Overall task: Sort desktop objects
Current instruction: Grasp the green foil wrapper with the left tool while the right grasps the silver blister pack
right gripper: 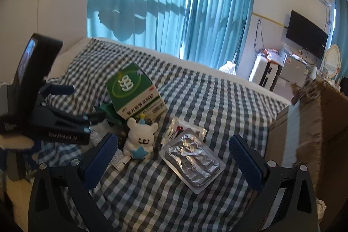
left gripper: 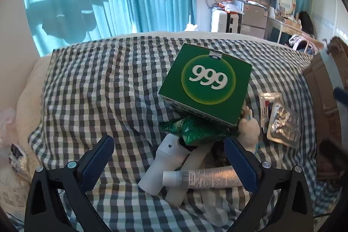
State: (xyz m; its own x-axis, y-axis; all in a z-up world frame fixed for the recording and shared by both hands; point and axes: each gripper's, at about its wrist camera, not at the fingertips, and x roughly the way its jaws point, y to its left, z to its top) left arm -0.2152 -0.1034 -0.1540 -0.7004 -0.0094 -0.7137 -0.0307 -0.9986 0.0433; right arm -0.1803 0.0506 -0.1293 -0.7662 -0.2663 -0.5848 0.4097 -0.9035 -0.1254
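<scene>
A pile of objects lies on the checked cloth (left gripper: 97,84). A green "999" box (left gripper: 206,82) leans on a green foil packet (left gripper: 195,129), white bottles (left gripper: 161,166) and a grey tube (left gripper: 208,177). My left gripper (left gripper: 169,164) is open, its fingers on either side of the bottles and tube. In the right wrist view the box (right gripper: 132,90), a white bear figurine (right gripper: 141,138) and a silver foil blister pack (right gripper: 193,162) show. My right gripper (right gripper: 171,162) is open and empty, with the blister pack between its fingers. The left gripper (right gripper: 71,101) shows at the left.
A brown cardboard box (right gripper: 315,123) stands at the right edge of the cloth, also in the left wrist view (left gripper: 326,101). A small clear packet (right gripper: 184,129) lies behind the blister pack. Blue curtains (right gripper: 174,3) hang behind. Loose items (left gripper: 17,158) lie at the far left.
</scene>
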